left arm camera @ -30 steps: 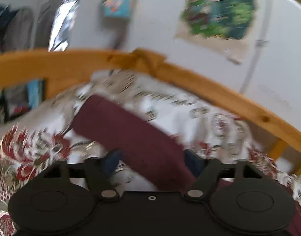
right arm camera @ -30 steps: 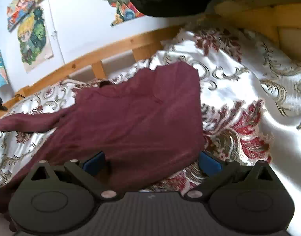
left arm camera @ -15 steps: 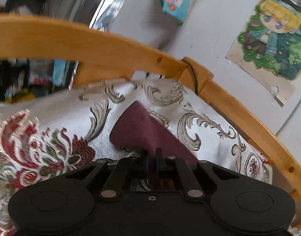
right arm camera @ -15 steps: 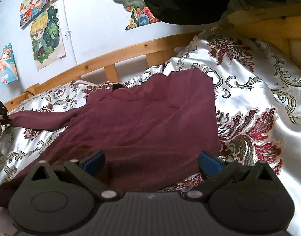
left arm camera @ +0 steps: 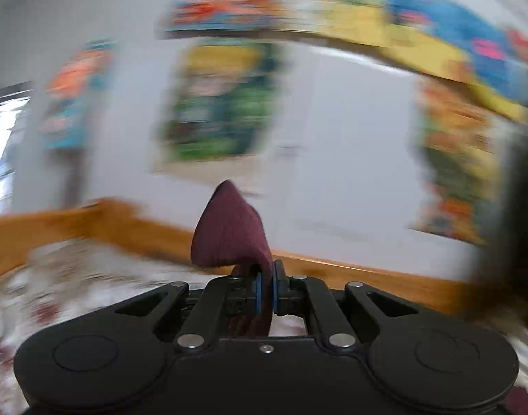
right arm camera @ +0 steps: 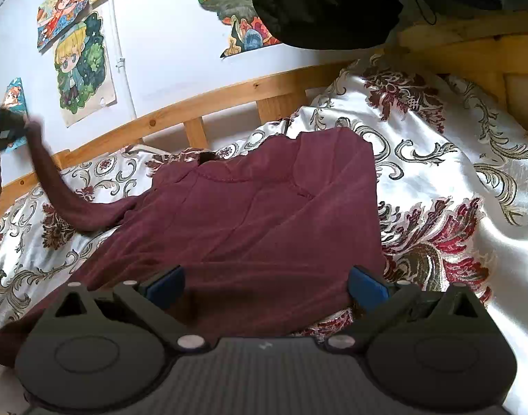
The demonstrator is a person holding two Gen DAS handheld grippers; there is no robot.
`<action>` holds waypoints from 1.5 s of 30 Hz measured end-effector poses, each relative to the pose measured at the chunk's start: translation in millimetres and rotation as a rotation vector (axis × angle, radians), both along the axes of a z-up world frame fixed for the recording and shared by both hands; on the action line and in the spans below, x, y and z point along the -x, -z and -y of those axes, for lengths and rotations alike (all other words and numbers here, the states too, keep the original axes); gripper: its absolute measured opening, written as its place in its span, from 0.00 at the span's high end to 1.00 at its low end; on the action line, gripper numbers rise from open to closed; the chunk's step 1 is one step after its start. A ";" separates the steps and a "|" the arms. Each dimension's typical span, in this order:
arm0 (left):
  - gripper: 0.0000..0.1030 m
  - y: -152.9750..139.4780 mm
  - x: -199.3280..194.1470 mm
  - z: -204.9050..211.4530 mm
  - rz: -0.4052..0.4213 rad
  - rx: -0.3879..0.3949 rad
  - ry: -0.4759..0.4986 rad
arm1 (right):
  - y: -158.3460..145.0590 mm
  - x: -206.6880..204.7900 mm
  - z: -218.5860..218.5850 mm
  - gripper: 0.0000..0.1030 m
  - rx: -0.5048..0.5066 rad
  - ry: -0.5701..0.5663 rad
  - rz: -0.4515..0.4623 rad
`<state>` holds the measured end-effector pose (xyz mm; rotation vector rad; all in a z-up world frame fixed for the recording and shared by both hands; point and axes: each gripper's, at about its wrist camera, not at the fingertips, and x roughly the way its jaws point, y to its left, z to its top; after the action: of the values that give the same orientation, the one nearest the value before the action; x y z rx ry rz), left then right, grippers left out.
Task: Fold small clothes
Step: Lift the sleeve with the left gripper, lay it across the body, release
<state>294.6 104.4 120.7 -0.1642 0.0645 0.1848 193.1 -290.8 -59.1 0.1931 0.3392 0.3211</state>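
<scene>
A maroon long-sleeved top (right arm camera: 264,214) lies spread on the patterned bedspread (right arm camera: 454,173). Its left sleeve (right arm camera: 60,186) is lifted off the bed toward the upper left. My left gripper (left arm camera: 268,292) is shut on the sleeve's cuff (left arm camera: 229,231), which sticks up between the blue pads; in the right wrist view that gripper (right arm camera: 5,128) shows at the far left edge, held by a hand. My right gripper (right arm camera: 265,285) stands open low over the top's near hem, blue pads wide apart, nothing pressed between them.
A wooden bed rail (right arm camera: 229,100) runs along the far side, against a white wall with cartoon posters (right arm camera: 81,65). A dark garment (right arm camera: 333,3) hangs at the top. The wooden headboard (right arm camera: 488,55) stands at the right.
My left gripper shut on the sleeve cuff and lifted it up off the bed; its view now blurs toward the wall. The right gripper stayed put, still open.
</scene>
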 end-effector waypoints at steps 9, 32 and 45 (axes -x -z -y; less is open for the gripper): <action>0.95 28.9 5.9 103.3 -0.104 -0.167 0.528 | -7.0 5.5 9.1 0.00 0.058 0.159 0.068; 0.20 129.3 52.6 127.1 -0.469 -0.137 0.751 | -3.4 3.0 23.1 0.00 -0.023 0.142 0.077; 0.25 143.2 -40.2 -2.1 -0.585 0.200 0.263 | -23.1 -11.9 -39.6 0.11 0.063 -0.192 0.099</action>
<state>334.8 106.5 -22.4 -0.2948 0.6849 -0.0424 205.0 -251.2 -36.0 0.0826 0.2696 0.5077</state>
